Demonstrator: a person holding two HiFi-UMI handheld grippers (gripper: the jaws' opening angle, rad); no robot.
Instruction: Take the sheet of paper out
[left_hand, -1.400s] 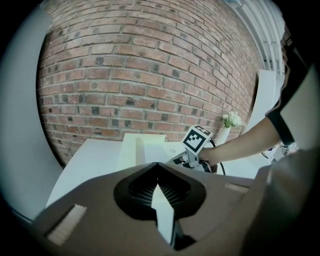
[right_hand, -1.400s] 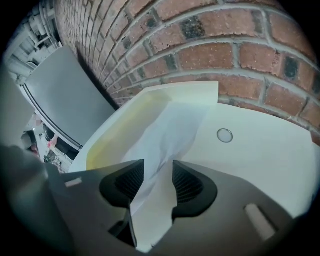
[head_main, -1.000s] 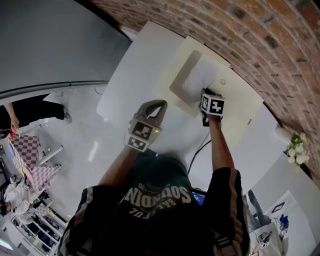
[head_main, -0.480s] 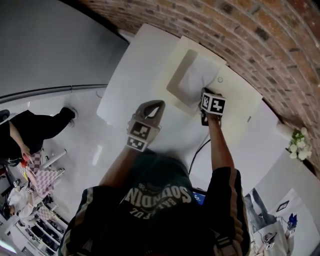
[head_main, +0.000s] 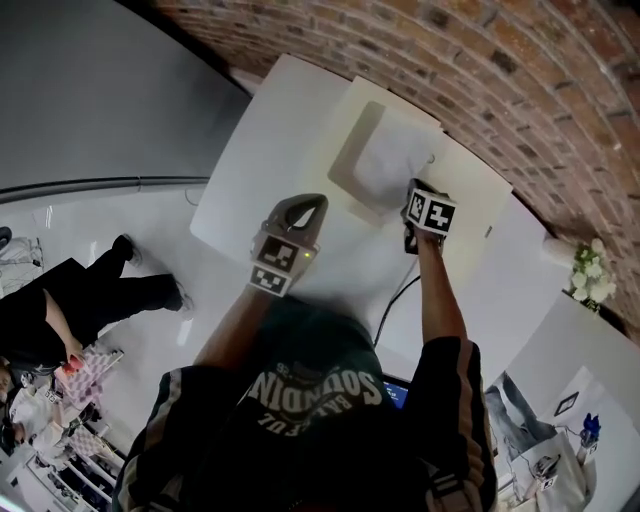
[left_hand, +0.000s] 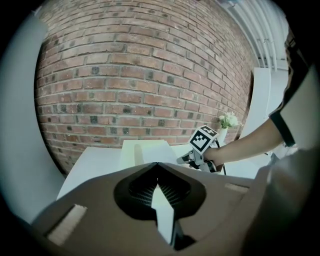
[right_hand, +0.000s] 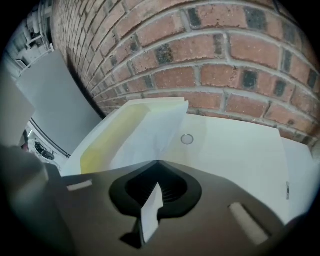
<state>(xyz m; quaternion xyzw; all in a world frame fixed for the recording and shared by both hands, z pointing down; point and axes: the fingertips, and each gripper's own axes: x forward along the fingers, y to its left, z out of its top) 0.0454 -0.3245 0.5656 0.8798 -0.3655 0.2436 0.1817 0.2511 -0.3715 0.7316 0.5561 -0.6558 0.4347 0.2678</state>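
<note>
A cream folder lies open on the white table by the brick wall, with a white sheet of paper inside it. My right gripper is at the sheet's near corner and is shut on the sheet of paper. In the right gripper view the paper rises from the closed tips over the folder's yellow flap. My left gripper hovers over bare table left of the folder, shut with nothing in it. Its own view shows the folder and the right gripper beyond.
A snap button sits on the folder beside the sheet. A black cable runs under my right arm. A small vase of white flowers stands at the table's right end. A person stands on the floor at far left.
The right gripper has closed on the paper's corner and shifted slightly, lifting that edge. The left gripper has stayed put. The person on the floor has walked.
</note>
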